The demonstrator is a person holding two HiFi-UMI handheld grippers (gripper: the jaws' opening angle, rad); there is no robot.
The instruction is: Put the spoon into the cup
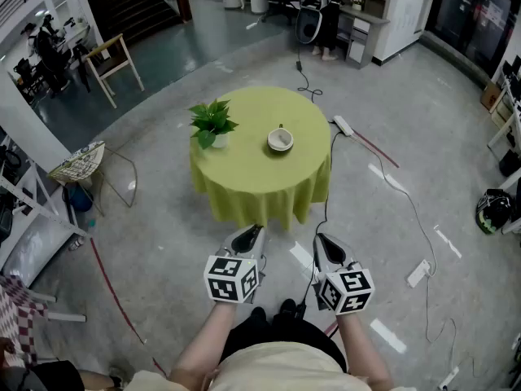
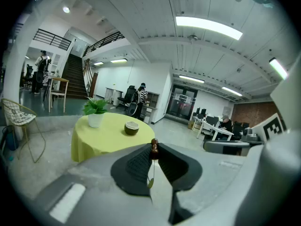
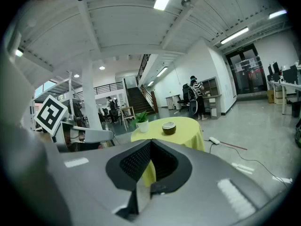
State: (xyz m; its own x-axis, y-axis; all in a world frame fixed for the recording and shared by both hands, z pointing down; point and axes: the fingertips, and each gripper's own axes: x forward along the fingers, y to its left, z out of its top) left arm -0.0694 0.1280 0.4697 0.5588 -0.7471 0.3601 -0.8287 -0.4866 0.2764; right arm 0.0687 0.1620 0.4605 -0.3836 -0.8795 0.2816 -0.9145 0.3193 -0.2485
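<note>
Left gripper view shows the left gripper (image 2: 153, 151) clenched on the thin spoon (image 2: 154, 146), whose brown knobbed end pokes out at the jaw tips. The right gripper (image 3: 150, 145) has its jaws pressed together on nothing. Well beyond both, the cup (image 1: 280, 140) sits on the round yellow table (image 1: 252, 182), with a potted plant (image 1: 212, 125) to its left.

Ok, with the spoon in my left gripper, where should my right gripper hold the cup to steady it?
Pinch the cup's wall at its right rim, one jaw inside, one outside, the right gripper coming down from above. It stands upright, low and wide-mouthed, probably too broad for a side grip, and this keeps its mouth free for the spoon.
</note>
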